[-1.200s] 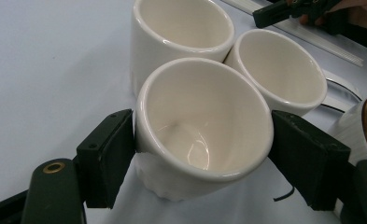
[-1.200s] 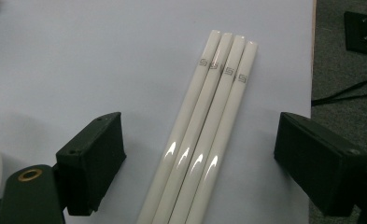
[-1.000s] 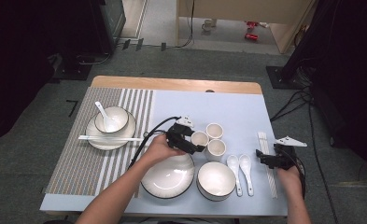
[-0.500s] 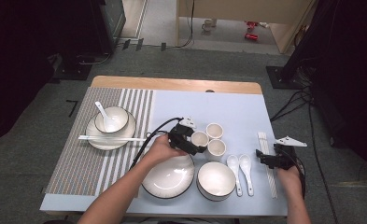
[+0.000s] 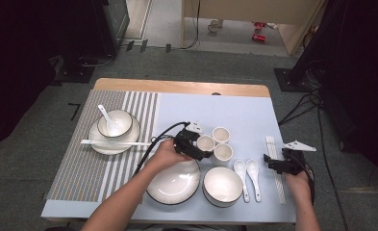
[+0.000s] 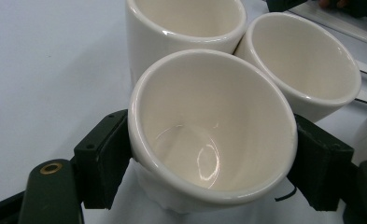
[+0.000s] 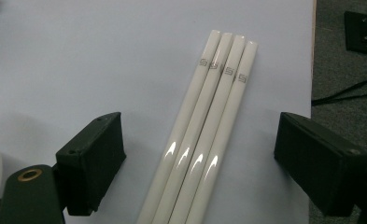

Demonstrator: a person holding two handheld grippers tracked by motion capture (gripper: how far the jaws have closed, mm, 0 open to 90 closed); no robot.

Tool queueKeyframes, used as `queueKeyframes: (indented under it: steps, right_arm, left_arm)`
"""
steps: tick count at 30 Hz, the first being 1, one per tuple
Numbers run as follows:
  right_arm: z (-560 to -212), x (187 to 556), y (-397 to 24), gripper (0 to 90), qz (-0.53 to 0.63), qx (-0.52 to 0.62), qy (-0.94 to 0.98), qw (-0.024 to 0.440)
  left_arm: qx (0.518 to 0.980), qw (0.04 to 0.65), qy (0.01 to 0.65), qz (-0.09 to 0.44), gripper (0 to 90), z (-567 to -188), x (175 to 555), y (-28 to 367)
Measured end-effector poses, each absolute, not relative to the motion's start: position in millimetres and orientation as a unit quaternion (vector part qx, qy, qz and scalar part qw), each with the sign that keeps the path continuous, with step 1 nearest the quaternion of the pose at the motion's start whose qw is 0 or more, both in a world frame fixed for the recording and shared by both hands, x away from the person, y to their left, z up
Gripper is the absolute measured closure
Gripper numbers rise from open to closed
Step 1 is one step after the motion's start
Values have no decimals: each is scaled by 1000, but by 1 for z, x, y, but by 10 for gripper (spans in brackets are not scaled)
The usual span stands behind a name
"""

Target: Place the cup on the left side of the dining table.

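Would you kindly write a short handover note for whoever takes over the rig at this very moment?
Left gripper: shut on the near cup, tilted, touching two other cups.
Right gripper: open, jaws astride four white chopsticks at the table's right edge, not gripping.
Done: one setting laid on the striped mat.
Left: likely place this cup, then the plate, bowl, spoons and chopsticks.

Worktop (image 5: 244, 113): wooden, a strip of bare wood showing along the far edge, covered by a grey striped placemat (image 5: 88, 163) on the left and a pale blue mat (image 5: 239, 115) on the right. Striped placemat: one white plate (image 5: 99, 143). Blue mat: three white cups (image 5: 221, 135), shallow plate (image 5: 173, 181), bowl (image 5: 222, 186), two white spoons (image 5: 247, 173), four white chopsticks (image 5: 274, 166) side by side near the right edge.
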State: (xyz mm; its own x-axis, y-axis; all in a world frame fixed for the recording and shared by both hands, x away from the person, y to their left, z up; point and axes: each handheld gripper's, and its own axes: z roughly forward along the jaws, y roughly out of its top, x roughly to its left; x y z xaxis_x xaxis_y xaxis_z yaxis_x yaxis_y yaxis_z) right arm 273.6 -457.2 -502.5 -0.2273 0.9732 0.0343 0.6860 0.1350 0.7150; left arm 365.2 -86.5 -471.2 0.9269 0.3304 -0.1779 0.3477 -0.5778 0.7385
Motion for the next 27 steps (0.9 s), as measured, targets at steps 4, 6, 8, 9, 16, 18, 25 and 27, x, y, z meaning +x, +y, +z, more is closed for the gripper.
queueKeyframes:
  steps: [4,6,8,9,16,18,25,27]
  right_arm:
    - [-502,274,-457,156,314,578,718,229]
    - [-502,274,-457,156,314,578,718,229]
    - [-502,274,-457,156,314,578,718,229]
    - [-502,274,-457,156,314,578,718,229]
    - [-502,274,-457,156,314,578,718,229]
    - [-503,274,-457,156,314,578,718,229]
    - [-502,274,-457,156,314,578,718,229]
    - [-502,274,-457,156,314,578,718,229]
  left_arm:
    - [889,418,186,2,241,-469,363,-86]
    - [887,423,185,11,257,-467,364,-84]
    - [886,424,189,9,271,-465,365,-82]
    - [886,424,188,8,271,-466,366,-82]
    - [890,421,177,23,274,-465,362,-84]
    - [890,420,175,24,274,-465,362,-84]
    - [891,418,174,22,276,-464,363,-84]
    - [891,417,176,19,275,-464,363,-83]
